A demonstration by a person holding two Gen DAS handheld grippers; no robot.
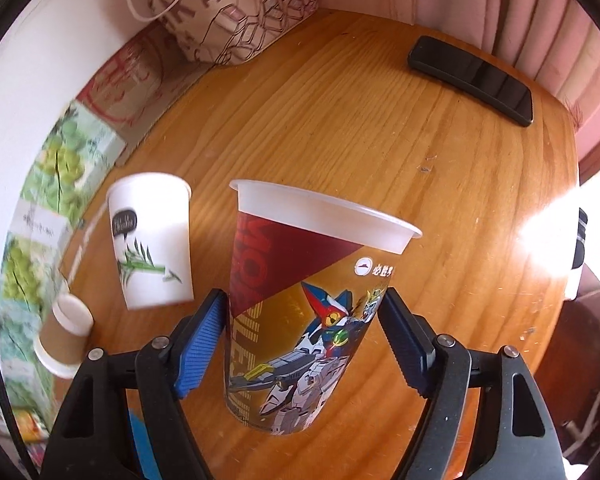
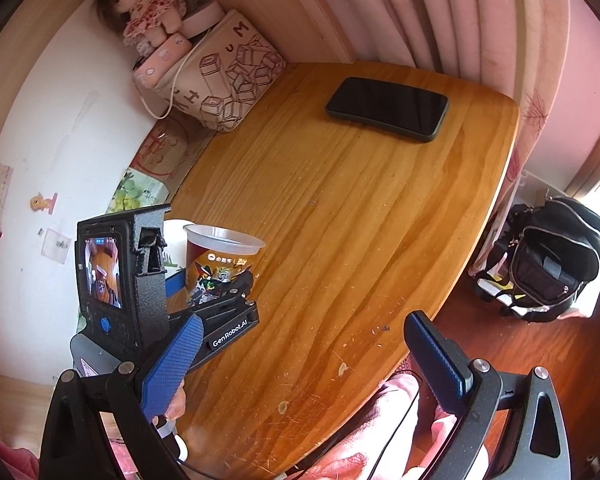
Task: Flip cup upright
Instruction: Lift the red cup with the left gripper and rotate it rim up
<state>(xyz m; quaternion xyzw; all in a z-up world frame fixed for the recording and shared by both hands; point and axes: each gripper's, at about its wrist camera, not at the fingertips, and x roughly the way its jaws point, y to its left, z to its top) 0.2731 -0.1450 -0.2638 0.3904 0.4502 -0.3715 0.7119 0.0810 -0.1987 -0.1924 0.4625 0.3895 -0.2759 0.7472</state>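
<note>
The printed plastic cup (image 1: 300, 312) stands mouth-up between the 2 blue pads of the left tool (image 1: 302, 340). Its long axis runs close to vertical with a slight lean, the wide rim at the top and the narrow base low, near the wooden counter (image 1: 380, 140). Whether the base rests on the wood cannot be told. The left pad presses the cup's wall; the right pad sits at the wall's edge, so the left tool is grasping the cup about its lower half.

In the right wrist view the same cup (image 2: 220, 264) shows rim-up at the counter's left side, held in the left tool (image 2: 224, 292). The right tool (image 2: 304, 360) hangs apart from it over the counter's near edge, its jaws spread wide with nothing between them.

A white paper cup (image 1: 152, 240) stands upright just left of the plastic cup. A small brown paper cup (image 1: 64, 336) lies tipped further left. A black phone (image 2: 388, 108) lies flat at the far side of the counter, well apart from the cups.
</note>
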